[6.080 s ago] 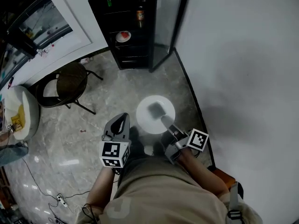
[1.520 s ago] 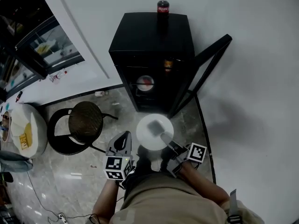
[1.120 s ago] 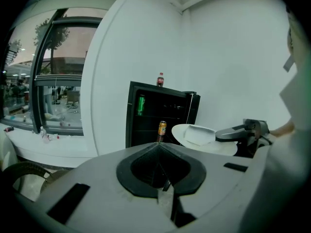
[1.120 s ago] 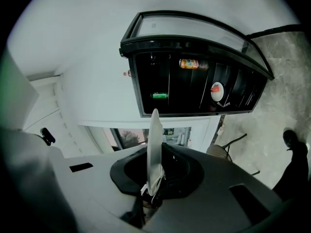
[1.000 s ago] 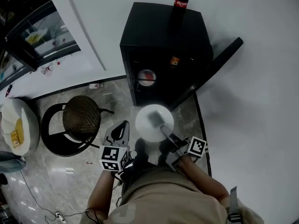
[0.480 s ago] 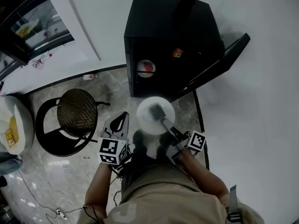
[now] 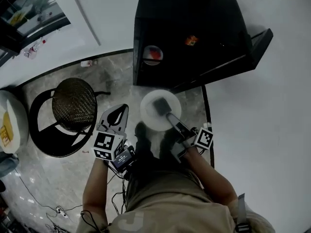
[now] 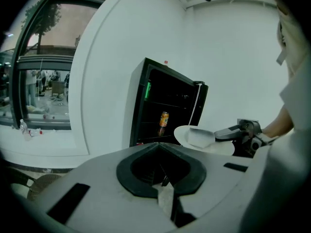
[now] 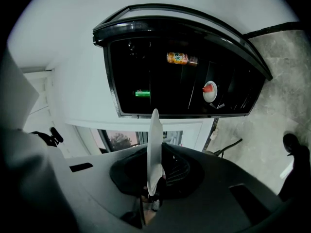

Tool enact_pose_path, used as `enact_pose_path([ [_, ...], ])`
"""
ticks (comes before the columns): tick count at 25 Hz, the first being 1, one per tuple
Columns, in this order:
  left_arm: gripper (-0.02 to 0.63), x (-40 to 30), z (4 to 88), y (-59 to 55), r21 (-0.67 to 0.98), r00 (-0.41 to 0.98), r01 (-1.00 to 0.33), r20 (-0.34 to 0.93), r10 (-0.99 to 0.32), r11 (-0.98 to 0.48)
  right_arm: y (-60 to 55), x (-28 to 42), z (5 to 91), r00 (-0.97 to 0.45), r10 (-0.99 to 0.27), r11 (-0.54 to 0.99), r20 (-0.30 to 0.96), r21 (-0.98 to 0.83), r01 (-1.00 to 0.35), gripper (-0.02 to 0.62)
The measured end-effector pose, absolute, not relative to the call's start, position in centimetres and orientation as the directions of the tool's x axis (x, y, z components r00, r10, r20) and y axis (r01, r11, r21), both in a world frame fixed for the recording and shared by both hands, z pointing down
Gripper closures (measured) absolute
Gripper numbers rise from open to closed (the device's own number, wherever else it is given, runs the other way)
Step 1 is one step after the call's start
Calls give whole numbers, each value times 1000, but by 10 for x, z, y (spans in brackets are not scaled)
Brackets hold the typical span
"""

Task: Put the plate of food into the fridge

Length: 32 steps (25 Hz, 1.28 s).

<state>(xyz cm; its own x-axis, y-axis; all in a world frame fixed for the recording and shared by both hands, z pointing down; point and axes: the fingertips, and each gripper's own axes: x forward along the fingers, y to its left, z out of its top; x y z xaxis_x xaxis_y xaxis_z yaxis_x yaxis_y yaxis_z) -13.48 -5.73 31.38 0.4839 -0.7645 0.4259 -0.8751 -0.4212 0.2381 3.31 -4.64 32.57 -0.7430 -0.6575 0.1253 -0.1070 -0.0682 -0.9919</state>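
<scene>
Closer now, fridge (image 7: 194, 33) has been neared. Plate (image 7: 148, 116) is held level just before its open front, clamped at the near rim by the right gripper (image 7: 163, 108). Left gripper (image 7: 114, 117) is closed, empty. Plate is judged stiff, light, slick, chippable, so a firm rim grip is needed.

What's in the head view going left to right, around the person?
From the left: chair → left gripper → plate → fridge door.
</scene>
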Motion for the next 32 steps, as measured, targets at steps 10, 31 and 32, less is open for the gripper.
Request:
enact_pose_path([
  [10, 595, -137, 351, -66, 275, 548, -836, 420, -723, -474, -54, 21, 357, -761, -639, -72, 111, -994, -85, 555],
  [31, 595, -77, 438, -72, 359, 572, -819, 458, -681, -447, -60, 60, 424, -735, -674, -51, 74, -997, -53, 555],
  [32, 595, -72, 443, -73, 357, 570, -821, 462, -680, -446, -60, 65, 426, -735, -674, -48, 72, -997, -54, 555],
])
